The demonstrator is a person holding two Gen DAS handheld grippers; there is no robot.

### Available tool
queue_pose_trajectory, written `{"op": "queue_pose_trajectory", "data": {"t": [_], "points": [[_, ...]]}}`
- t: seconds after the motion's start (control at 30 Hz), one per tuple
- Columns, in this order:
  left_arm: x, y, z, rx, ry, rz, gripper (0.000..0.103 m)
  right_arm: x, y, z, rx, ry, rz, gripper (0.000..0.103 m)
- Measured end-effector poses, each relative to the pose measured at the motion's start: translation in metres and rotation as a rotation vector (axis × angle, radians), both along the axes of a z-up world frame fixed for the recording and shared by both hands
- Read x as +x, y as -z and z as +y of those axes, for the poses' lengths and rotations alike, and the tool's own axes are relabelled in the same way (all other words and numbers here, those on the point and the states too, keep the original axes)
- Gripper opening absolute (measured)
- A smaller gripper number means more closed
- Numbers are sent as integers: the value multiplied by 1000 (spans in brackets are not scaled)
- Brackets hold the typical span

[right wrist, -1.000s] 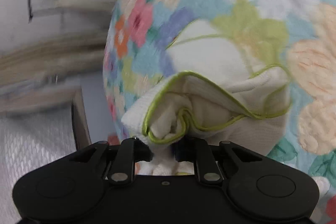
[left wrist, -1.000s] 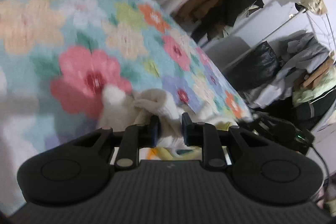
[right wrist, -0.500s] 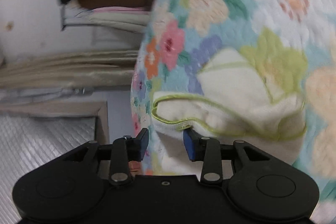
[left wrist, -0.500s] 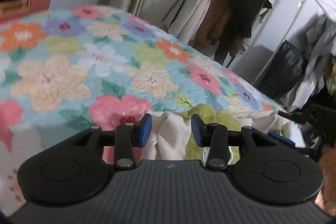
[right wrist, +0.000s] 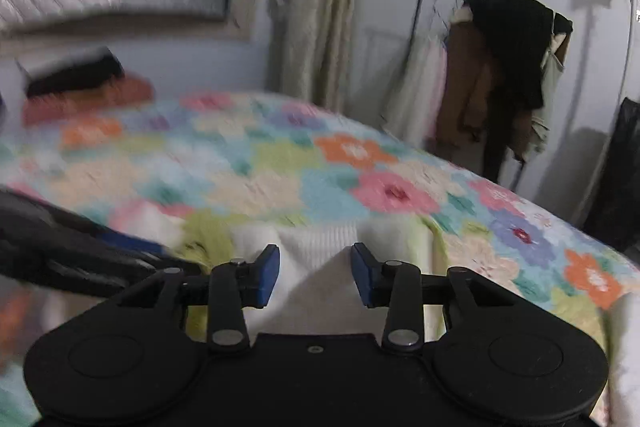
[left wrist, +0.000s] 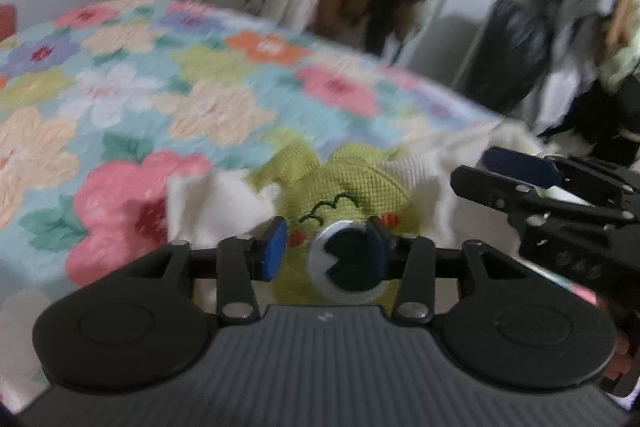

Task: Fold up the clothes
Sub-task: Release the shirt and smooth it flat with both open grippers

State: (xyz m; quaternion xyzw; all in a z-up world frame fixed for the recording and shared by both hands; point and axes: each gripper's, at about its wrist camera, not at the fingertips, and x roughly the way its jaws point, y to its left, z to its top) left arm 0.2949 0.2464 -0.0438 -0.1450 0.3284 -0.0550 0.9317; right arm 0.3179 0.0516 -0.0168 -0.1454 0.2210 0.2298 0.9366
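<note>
White-and-green garment lies crumpled on the floral bedspread beneath both tools; left gripper jaws opening, nothing pinched; right gripper parted, empty

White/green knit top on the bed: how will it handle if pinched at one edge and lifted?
The knit top lies bunched and creased on the floral bedspread, so it is probably floppy and will drape. The waffle texture likely grips pads well. It looks light, though the round badge may swing.
</note>
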Motion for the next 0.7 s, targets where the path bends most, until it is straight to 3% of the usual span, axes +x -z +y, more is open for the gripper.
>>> {"op": "queue_pose_trajectory", "data": {"t": [0.07,0.17,0.27,0.33,0.4,0.5,0.6,0.7], "points": [[8,9,9,-10,-21,34,54,24,19,-7,5,38,90,43],[12,16,23,-47,-38,54,48,41,35,-22,11,56,139,40],[11,16,25,5,-70,72,48,51,34,-25,55,60,186,40],[11,17,27,0,-65,70,48,44,23,-34,124,78,192,39],[12,19,30,-12,-69,80,48,23,12,-41,163,81,120,41],[13,20,33,-34,-76,82,48,-18,4,-51,139,61,-20,43],[12,20,32,-25,-74,75,48,-42,7,-61,148,86,-69,43],[11,18,30,-13,-69,70,48,-54,20,-54,52,83,-129,43]]}}
